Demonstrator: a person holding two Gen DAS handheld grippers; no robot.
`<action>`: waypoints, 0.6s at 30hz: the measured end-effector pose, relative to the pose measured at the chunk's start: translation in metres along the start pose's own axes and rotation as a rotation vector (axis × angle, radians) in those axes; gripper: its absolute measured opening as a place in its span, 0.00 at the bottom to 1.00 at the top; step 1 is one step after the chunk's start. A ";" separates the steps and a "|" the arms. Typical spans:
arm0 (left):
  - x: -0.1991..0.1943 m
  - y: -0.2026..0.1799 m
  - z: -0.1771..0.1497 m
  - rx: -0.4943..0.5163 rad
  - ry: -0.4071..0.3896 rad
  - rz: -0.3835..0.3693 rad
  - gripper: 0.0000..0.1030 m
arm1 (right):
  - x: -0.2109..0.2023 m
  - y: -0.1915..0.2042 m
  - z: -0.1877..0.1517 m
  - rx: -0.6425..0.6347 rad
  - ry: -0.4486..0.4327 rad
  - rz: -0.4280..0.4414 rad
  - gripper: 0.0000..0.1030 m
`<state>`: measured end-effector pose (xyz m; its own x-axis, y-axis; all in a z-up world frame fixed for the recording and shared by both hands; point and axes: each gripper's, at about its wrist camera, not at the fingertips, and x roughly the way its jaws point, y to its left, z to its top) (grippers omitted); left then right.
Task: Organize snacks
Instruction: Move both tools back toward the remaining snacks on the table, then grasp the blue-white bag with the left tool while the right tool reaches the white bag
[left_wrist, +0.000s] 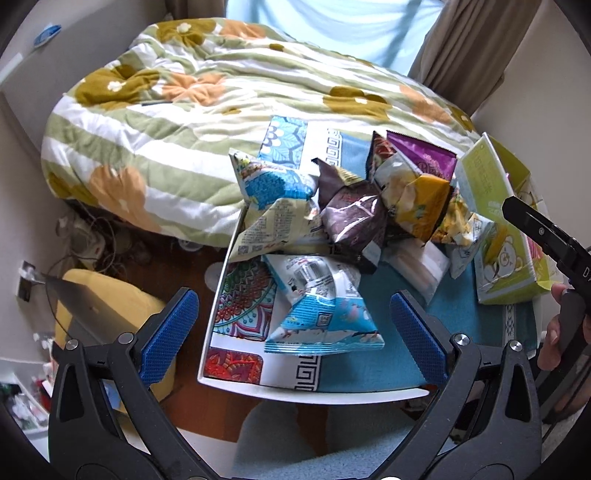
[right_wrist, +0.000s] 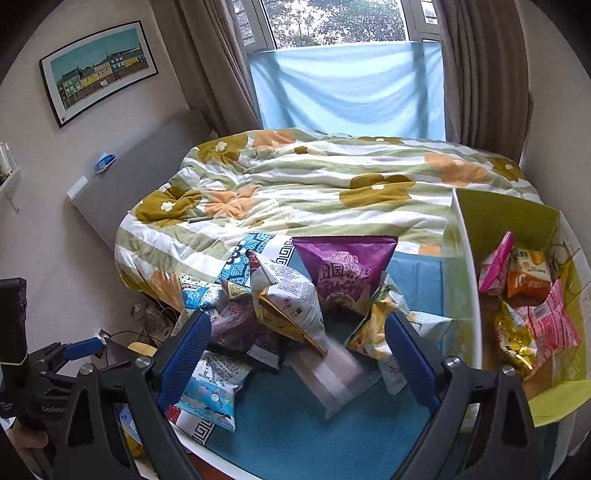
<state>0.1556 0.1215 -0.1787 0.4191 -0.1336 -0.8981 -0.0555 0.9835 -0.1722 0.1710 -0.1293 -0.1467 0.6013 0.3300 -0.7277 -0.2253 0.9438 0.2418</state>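
Blue-padded, both the left gripper (left_wrist: 291, 325) and right gripper (right_wrist: 299, 358) hang spread, empty, above the snack pile (left_wrist: 351, 206) beside the green box (right_wrist: 517, 229).

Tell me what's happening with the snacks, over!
Left gripper open, empty, over blue snack bag. Right gripper open, empty, over snack pile. Green box partly filled. Nothing blocking.
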 end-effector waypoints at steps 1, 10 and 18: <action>0.005 0.003 0.001 -0.001 0.010 -0.007 0.99 | 0.009 0.002 -0.002 0.005 0.021 -0.010 0.91; 0.068 0.010 0.005 -0.106 0.120 -0.180 0.99 | 0.062 0.009 -0.009 -0.005 0.117 0.018 0.91; 0.107 -0.006 -0.001 -0.107 0.187 -0.149 0.99 | 0.093 0.009 -0.004 -0.052 0.156 0.038 0.91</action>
<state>0.1999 0.1009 -0.2737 0.2559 -0.3064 -0.9169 -0.1055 0.9339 -0.3416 0.2217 -0.0901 -0.2146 0.4657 0.3549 -0.8106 -0.2874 0.9271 0.2408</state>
